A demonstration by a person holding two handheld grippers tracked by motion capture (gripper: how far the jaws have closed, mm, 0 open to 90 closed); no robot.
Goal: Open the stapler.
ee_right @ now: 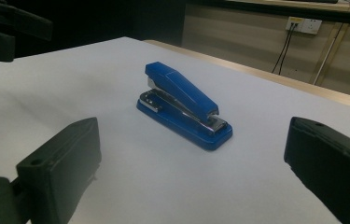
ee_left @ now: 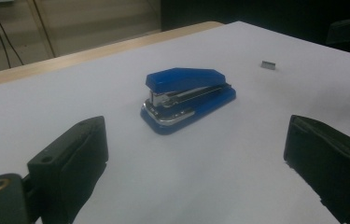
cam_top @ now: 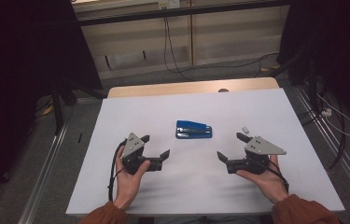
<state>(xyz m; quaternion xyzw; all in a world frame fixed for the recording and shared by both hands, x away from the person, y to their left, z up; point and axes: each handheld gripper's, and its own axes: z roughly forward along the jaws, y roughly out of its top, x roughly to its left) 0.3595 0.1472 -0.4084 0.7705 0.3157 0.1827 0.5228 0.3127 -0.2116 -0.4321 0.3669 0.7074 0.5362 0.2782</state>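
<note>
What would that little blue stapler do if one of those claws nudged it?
The stapler lies on a flat, broad base, so it would probably slide on the smooth white table rather than tip or roll. Its hinged top may give if squeezed.

A small grey staple strip (cam_top: 245, 129) lies flat on the white worktop (cam_top: 266, 105), right of centre. The worktop's far wooden edge (cam_top: 191, 87) is exposed. Black cables (cam_top: 172, 56) run down the far wall to the floor.
</note>
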